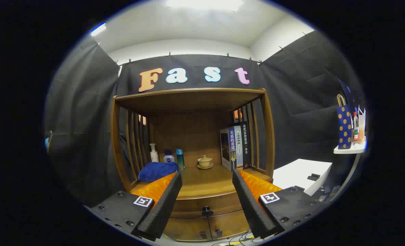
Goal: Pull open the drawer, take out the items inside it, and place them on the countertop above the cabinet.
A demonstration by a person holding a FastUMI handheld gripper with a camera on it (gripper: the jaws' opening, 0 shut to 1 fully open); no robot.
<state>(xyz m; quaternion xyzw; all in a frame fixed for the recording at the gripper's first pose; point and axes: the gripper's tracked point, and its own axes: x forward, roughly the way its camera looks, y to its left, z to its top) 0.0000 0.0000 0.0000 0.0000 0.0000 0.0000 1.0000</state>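
The two-finger gripper (pixel 207 191) hangs before the brown wooden cabinet (pixel 192 160), its black foam-padded fingers (pixel 165 201) spread wide with nothing between them. The cabinet's curved wooden drawer (pixel 206 205) lies shut just under the countertop (pixel 202 181), its long axis running side to side and its small dark knob (pixel 206 209) facing the gripper, in the gap between the fingers. On the countertop sit a crumpled blue cloth (pixel 158 171), three small bottles (pixel 168 155), a lidded beige cup on a saucer (pixel 205 161) and upright books (pixel 236 145)
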